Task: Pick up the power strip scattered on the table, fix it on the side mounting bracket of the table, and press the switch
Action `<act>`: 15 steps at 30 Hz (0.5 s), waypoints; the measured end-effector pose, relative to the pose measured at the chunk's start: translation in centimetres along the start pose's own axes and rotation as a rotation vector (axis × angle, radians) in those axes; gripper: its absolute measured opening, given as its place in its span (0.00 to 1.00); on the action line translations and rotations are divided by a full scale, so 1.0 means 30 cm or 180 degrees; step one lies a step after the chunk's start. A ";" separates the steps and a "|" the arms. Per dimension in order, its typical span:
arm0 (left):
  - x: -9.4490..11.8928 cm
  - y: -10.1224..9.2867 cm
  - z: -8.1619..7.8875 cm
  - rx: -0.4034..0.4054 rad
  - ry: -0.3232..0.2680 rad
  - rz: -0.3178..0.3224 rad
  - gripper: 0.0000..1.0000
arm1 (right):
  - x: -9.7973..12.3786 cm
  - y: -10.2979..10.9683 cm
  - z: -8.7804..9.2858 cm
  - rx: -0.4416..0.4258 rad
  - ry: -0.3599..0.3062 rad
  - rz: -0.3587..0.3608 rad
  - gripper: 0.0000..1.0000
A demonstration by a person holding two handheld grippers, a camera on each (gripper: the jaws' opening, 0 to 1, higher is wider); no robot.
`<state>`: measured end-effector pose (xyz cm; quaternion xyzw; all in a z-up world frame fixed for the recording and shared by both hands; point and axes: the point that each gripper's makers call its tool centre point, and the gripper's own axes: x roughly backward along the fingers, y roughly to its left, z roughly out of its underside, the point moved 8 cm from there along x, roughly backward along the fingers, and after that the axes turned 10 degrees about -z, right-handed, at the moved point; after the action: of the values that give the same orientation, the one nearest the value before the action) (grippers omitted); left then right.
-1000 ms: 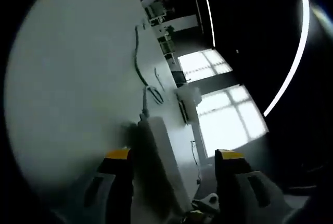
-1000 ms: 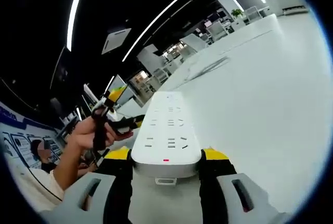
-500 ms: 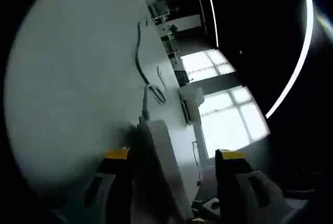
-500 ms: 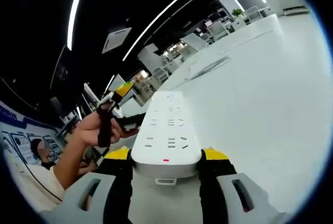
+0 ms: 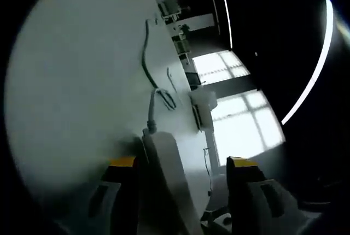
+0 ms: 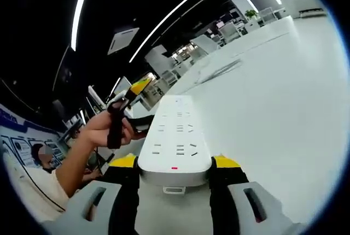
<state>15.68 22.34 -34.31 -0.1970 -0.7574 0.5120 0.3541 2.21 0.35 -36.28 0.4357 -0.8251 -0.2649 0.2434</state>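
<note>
Still, the white power strip [image 6: 175, 139] stayed clamped between the right gripper [image 6: 175, 164] jaws above the white table [image 6: 273, 98]. The left gripper [image 6: 134, 90], raised higher than before, stood open beside the strip; its cable [image 5: 146, 54] trailed across the table.

White power strip [image 6: 176, 142] with a red switch, lifted above the table [image 6: 273, 98].
</note>
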 end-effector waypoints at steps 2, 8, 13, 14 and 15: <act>-0.016 -0.004 0.000 -0.0001 0.0002 0.0003 0.69 | 0.000 0.000 0.000 -0.0001 0.0003 -0.0001 0.46; -0.025 -0.007 0.006 0.0001 0.0025 0.0004 0.69 | 0.001 -0.001 -0.001 -0.0004 0.0012 -0.0009 0.46; -0.041 0.005 -0.002 0.0012 0.0034 0.0000 0.67 | 0.000 0.000 -0.001 0.0000 0.0023 -0.0011 0.46; -0.039 0.001 -0.002 0.0012 0.0027 -0.0006 0.66 | 0.000 0.000 -0.001 -0.0001 0.0025 -0.0012 0.46; -0.041 -0.001 -0.002 0.0007 0.0026 -0.0011 0.65 | 0.000 0.000 -0.001 0.0000 0.0027 -0.0012 0.46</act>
<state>16.55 21.57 -34.68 -0.1974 -0.7557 0.5115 0.3583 2.23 0.35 -36.26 0.4384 -0.8232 -0.2635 0.2464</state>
